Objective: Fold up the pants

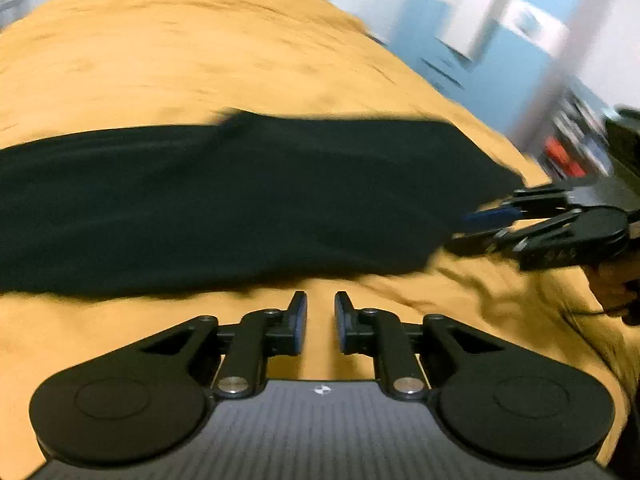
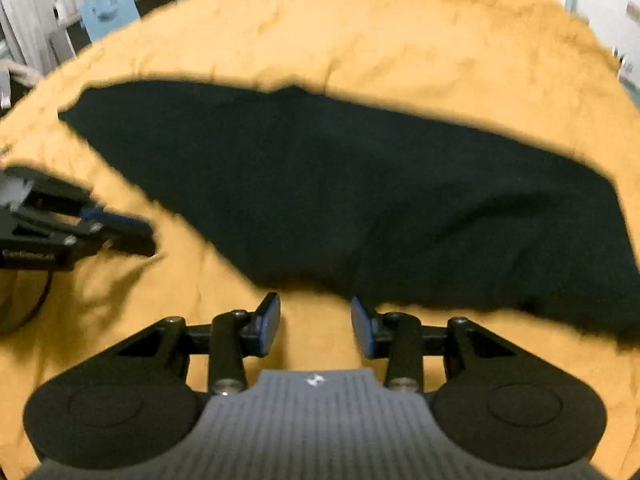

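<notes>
Black pants [image 1: 240, 200] lie flat in a long band across a yellow cloth [image 1: 180, 48]. My left gripper [image 1: 321, 312] hovers over the cloth just short of the pants' near edge, its jaws a narrow gap apart with only yellow cloth between them. In the right wrist view the pants [image 2: 360, 200] stretch from upper left to lower right. My right gripper [image 2: 316, 314] stands open at their near edge, with bare cloth in its gap. Each gripper appears in the other's view: the right gripper [image 1: 470, 228] by the pants' right end, the left gripper [image 2: 146, 236] left of the pants.
The yellow cloth [image 2: 400, 40] is wrinkled and covers the whole work surface. Blurred blue and white furniture [image 1: 480, 40] stands beyond its far edge. A hand [image 1: 612, 284] holds the right gripper at the picture's right rim.
</notes>
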`<state>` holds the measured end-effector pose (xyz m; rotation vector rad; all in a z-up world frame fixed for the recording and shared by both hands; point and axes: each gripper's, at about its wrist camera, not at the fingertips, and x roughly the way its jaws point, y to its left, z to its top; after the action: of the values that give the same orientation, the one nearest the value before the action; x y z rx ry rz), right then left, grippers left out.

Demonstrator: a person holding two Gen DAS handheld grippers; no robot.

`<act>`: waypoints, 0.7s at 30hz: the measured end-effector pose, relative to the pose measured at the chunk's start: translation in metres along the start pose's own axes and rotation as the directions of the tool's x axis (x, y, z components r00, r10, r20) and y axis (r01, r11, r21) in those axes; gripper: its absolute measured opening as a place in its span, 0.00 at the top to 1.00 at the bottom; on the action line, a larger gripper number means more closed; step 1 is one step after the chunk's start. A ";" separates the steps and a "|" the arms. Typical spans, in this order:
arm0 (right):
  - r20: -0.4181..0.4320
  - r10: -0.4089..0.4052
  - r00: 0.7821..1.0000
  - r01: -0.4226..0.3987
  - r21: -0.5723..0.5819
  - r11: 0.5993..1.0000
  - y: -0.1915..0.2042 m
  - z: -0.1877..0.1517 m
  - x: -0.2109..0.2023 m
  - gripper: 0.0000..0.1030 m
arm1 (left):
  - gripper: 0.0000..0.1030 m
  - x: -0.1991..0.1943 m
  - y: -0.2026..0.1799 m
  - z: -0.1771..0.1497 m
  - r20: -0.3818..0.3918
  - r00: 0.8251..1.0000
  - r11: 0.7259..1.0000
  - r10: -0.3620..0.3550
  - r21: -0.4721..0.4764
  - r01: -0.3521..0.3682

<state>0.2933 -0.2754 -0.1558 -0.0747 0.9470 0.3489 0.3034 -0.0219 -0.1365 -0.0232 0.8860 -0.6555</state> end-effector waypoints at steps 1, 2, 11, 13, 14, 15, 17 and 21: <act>0.032 -0.005 0.999 0.005 -0.002 1.000 0.002 0.006 -0.001 0.65 | 0.77 -0.011 0.013 -0.002 0.030 0.999 0.998 0.033 -0.054 -0.031; 0.066 -0.011 0.998 0.012 -0.010 1.000 0.006 0.020 0.002 0.64 | 0.77 -0.019 0.024 -0.004 0.048 0.997 0.993 0.054 -0.104 -0.048; 0.133 0.076 0.988 -0.057 -0.148 0.987 0.071 0.152 0.129 0.67 | 0.72 -0.081 0.092 -0.023 0.146 0.969 0.930 0.200 -0.341 -0.141; 0.146 0.164 0.976 -0.128 -0.229 0.965 0.094 0.167 0.145 0.68 | 0.70 -0.089 0.101 -0.022 0.168 0.961 0.928 0.221 -0.340 -0.154; 0.140 0.196 0.971 -0.155 -0.260 0.953 0.100 0.175 0.152 0.69 | 0.70 -0.094 0.108 -0.023 0.176 0.958 0.925 0.228 -0.348 -0.156; 0.126 0.228 0.966 -0.182 -0.299 0.937 0.107 0.184 0.159 0.70 | 0.70 -0.095 0.113 -0.024 0.182 0.956 0.921 0.229 -0.359 -0.152; 0.092 0.266 0.960 -0.216 -0.366 0.905 0.117 0.198 0.170 0.70 | 0.70 -0.100 0.126 -0.027 0.203 0.954 0.909 0.222 -0.396 -0.128; 0.007 0.330 0.944 -0.293 -0.438 0.850 0.117 0.222 0.197 0.81 | 0.69 -0.102 0.145 -0.036 0.235 0.954 0.880 0.188 -0.471 -0.058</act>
<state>0.5342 -0.0659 -0.1741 -0.3133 0.7843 0.8590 0.3070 0.1590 -0.1283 -0.4724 0.7480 -0.2976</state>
